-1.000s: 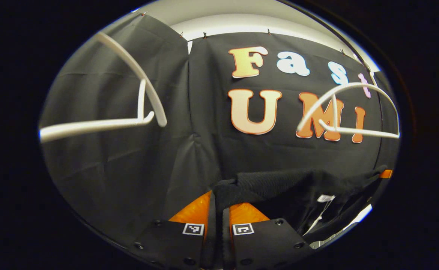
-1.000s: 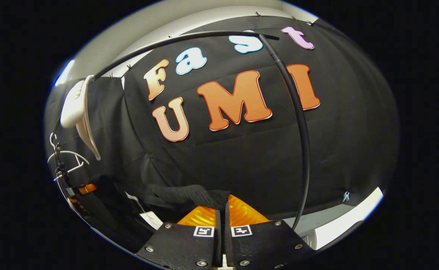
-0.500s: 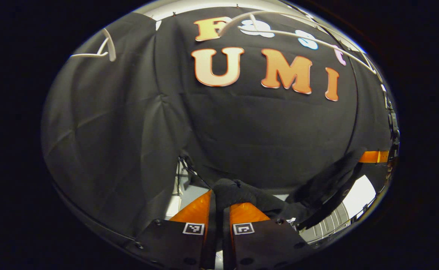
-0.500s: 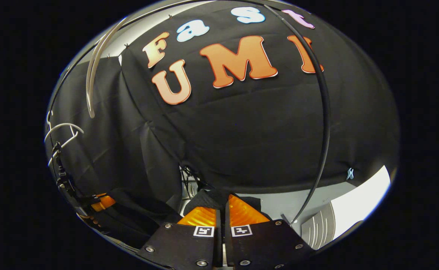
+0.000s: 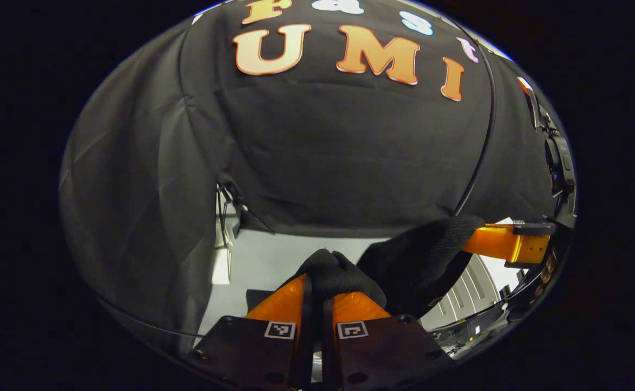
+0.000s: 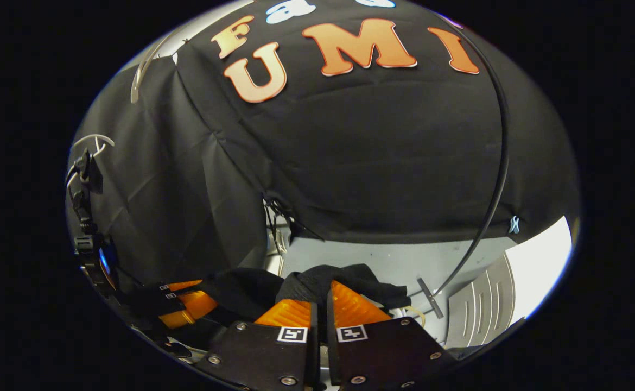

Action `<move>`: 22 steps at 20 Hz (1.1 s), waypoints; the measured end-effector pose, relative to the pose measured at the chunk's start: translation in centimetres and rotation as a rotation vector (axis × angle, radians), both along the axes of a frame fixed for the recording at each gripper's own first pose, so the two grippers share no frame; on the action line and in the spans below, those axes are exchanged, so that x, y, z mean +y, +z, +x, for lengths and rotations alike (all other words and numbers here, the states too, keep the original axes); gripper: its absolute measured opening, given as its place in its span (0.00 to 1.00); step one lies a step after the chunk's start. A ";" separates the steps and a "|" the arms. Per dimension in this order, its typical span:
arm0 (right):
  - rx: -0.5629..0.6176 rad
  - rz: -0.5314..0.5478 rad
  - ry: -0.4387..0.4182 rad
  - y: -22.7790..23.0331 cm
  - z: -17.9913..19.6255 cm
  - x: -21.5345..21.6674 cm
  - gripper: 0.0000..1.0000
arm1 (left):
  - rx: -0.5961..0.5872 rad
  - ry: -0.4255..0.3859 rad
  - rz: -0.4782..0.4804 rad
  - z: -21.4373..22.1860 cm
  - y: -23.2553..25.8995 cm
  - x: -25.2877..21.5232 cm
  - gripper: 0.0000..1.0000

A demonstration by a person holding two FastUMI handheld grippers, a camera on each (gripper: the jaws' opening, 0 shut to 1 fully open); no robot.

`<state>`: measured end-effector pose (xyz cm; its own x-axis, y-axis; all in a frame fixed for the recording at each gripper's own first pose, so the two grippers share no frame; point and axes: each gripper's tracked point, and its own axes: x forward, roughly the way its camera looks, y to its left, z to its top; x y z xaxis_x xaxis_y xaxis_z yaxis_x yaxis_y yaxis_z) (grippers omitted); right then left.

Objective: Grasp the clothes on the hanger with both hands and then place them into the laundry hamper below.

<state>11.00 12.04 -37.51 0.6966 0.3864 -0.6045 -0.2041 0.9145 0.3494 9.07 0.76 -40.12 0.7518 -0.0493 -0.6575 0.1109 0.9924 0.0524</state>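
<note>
Left gripper view: left tongs pinch a bunched fold of the black garment, both fingers pressed on the cloth
Right tongs, seen from the left: right tongs at the right edge grip the other end of the same garment, which sags between the two
Right gripper view: right tongs closed on a dark wad of the garment; left tongs low at the left hold its far end
Garment place: hanging between both tongs, in front of the booth's black wall cloth
Hamper: white slatted laundry hamper below at the lower right; garment not yet inside it
Hanger: white hanger high at the left edge, bare
</note>
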 end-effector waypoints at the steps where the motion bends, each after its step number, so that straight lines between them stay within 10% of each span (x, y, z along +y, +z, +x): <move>1: 0.023 -0.013 -0.004 -1.1 -0.2 0.3 0.07 | 0.036 0.005 0.004 -0.3 -1.1 0.0 0.14; 5: 0.084 -0.033 -0.037 -2.7 -0.3 0.5 0.22 | 0.113 0.034 0.034 -1.1 -3.1 0.5 0.23; 10: 0.060 -0.033 -0.054 -1.3 0.3 -0.1 0.41 | 0.108 0.046 0.019 -0.5 -2.9 0.9 0.80; 22: 0.013 -0.122 -0.138 1.6 -1.4 -3.9 0.93 | 0.013 0.097 0.040 -1.6 1.8 2.1 0.96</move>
<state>9.58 8.09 -35.86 0.7298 0.2105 -0.6505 -0.0696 0.9693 0.2357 7.49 2.88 -38.29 0.7430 0.0498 -0.6674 0.0155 0.9957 0.0916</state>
